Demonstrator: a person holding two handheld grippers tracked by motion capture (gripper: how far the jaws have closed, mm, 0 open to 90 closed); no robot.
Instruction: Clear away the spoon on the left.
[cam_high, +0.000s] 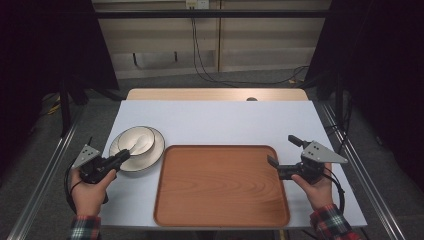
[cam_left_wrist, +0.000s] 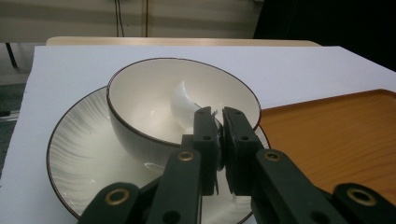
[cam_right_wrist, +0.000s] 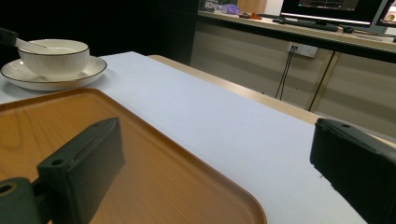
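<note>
1. We work at a white desk with a wooden tray in the middle, bare.
2. To its left a plate carries a bowl.
3. A white spoon lies in the bowl, its handle over the near rim.
4. Our left tongs are clamped on that handle; our right tongs wait wide open and empty over the tray's right edge.
5. We judge the grasp made; next, lift the spoon clear without tipping the bowl.
</note>
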